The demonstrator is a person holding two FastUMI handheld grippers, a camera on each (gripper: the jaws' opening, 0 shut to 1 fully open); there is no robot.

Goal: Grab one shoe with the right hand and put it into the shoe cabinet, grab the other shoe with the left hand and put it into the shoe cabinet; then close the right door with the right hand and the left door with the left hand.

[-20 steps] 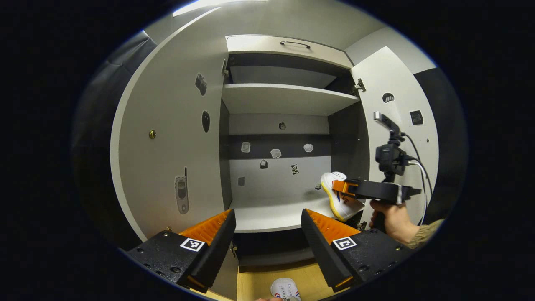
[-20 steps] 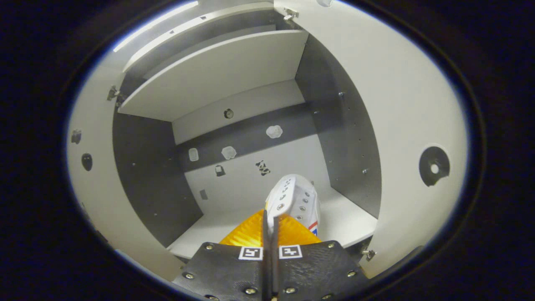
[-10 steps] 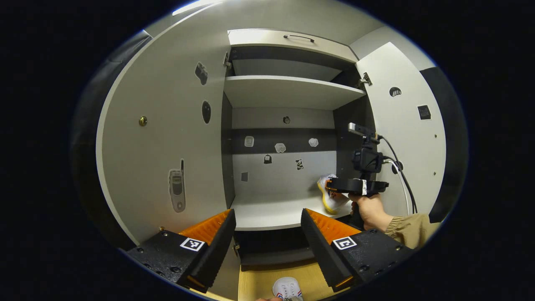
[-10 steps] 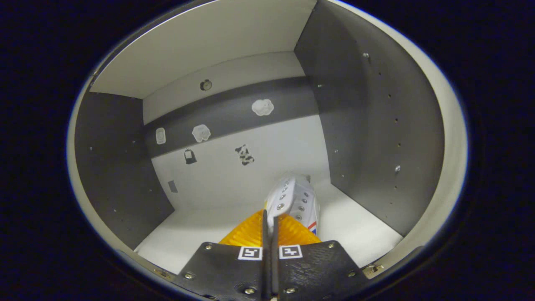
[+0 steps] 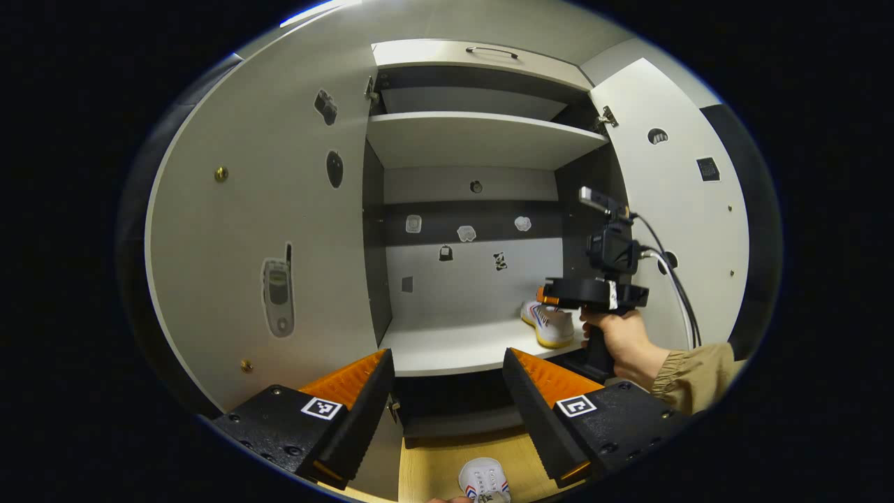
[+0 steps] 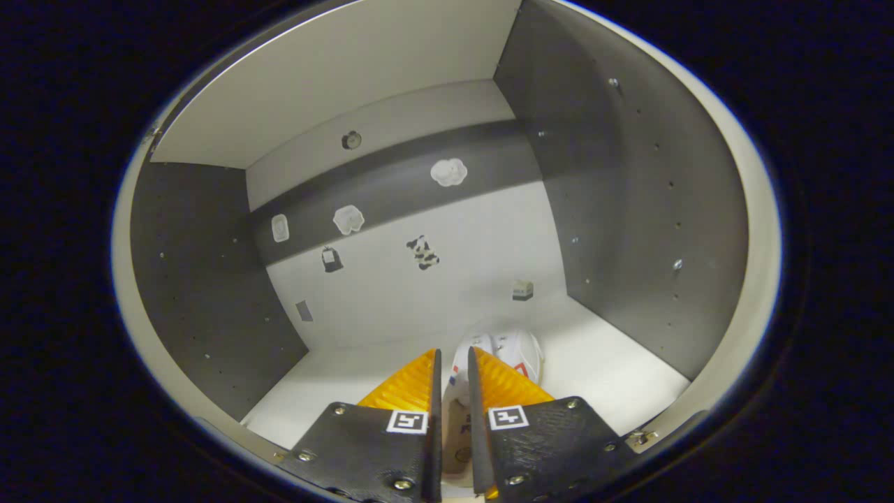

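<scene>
Right gripper (image 6: pixel 452 363), fingers slightly parted around the white canvas shoe (image 6: pixel 499 353) on the pale cabinet shelf (image 6: pixel 614 381), could snag and drag it out when withdrawing; left gripper (image 5: pixel 447 370) gapes empty.

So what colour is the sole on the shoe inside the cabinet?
Yellow, under a white upper, on the shoe; clearest in the left gripper view.
</scene>
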